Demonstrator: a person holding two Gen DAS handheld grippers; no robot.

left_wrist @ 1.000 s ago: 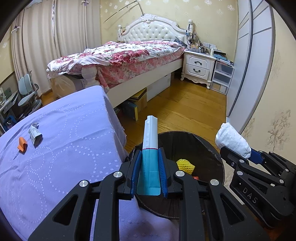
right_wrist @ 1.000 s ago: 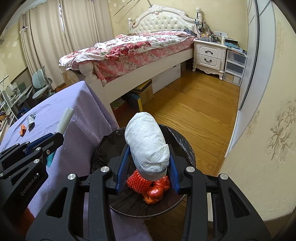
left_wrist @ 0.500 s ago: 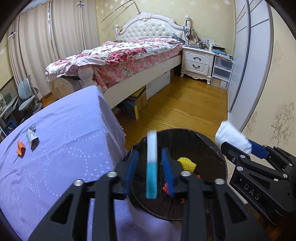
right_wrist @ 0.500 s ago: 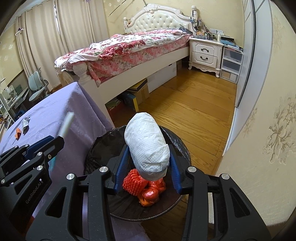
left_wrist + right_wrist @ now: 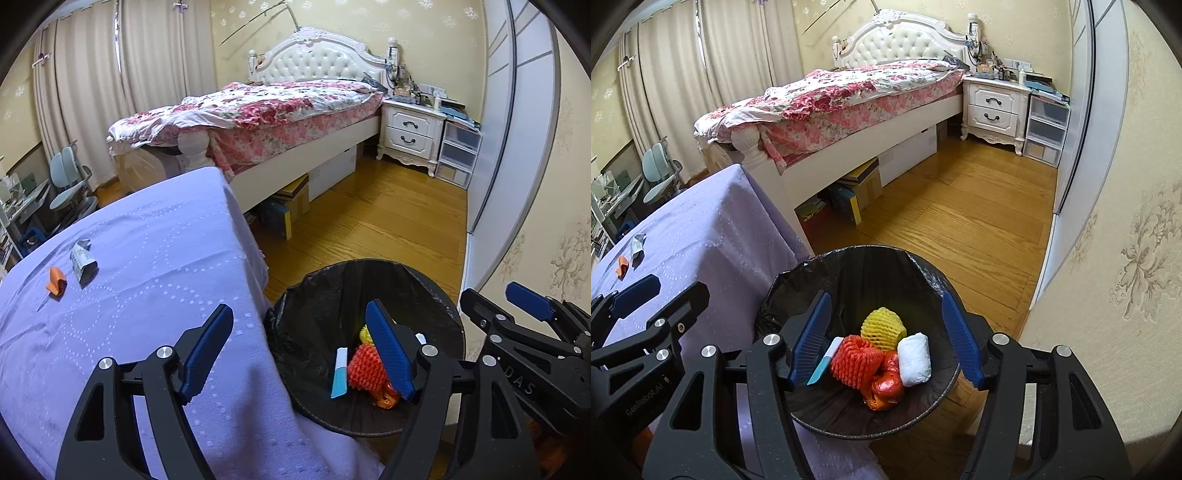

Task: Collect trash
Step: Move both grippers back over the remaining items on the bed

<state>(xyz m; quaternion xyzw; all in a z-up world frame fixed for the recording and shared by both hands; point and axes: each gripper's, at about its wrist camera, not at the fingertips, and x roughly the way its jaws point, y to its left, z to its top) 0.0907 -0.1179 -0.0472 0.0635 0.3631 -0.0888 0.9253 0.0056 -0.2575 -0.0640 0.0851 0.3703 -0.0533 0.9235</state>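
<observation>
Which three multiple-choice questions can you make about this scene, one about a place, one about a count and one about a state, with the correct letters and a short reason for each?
1. Where does the white paper wad lie?
A. on the bed
B. in the black bin
C. on the purple tablecloth

2. How many pieces of trash lie on the purple tablecloth?
A. two
B. none
C. five

3. What does the left gripper hold?
A. a foam net
B. a blue and white wrapper
C. nothing

Answers:
1. B, the wad rests among the trash in the bin, beside the yellow foam net.
2. A, only the orange scrap and the crumpled grey wrapper lie there.
3. C, its jaws are opening with nothing between the pads; the blue and white wrapper lies in the bin.
</observation>
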